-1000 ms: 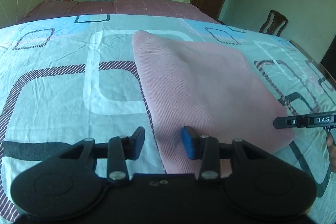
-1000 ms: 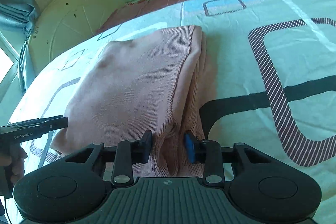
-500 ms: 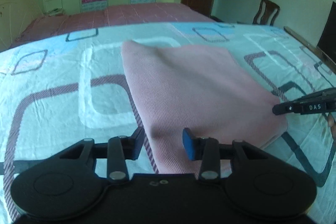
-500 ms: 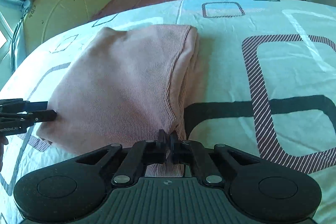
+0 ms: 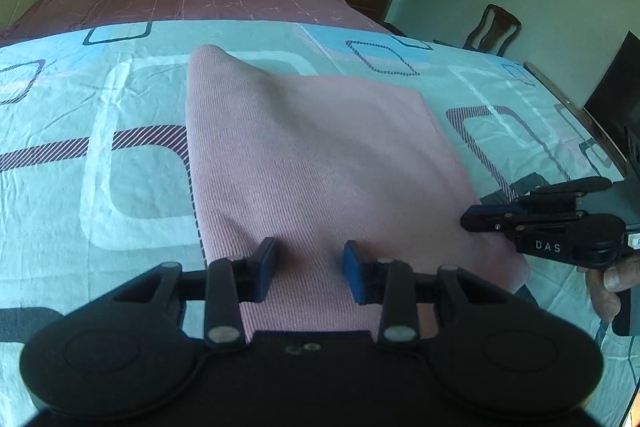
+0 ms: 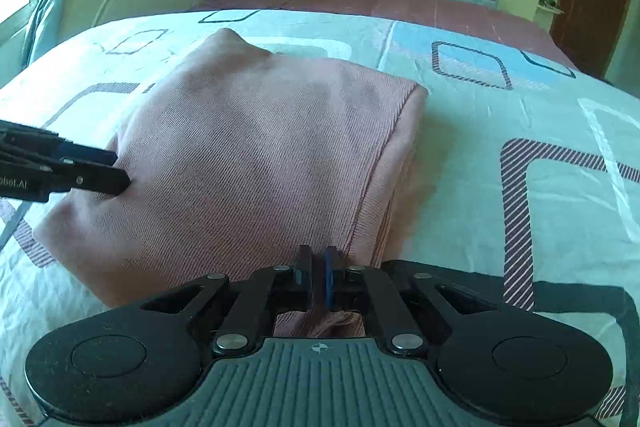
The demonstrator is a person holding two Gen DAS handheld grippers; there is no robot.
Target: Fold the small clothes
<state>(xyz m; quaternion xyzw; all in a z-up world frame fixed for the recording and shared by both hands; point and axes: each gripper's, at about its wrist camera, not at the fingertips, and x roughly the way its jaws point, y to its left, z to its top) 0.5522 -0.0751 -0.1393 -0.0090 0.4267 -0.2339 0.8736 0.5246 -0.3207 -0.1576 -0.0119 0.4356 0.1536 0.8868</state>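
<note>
With the right gripper [image 6: 318,277] clenched on the near hem of the pink cloth [image 5: 320,163] at frame centre and the left gripper [image 5: 310,267] spread wide over its edge, a one-sided lift could skew the fold.

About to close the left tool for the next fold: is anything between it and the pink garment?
Nothing visible. The left tool is open with the pink garment directly between its fingers, no other item there. The right tool is shut on the garment's near hem. Only the patterned bedsheet surrounds the cloth.
</note>
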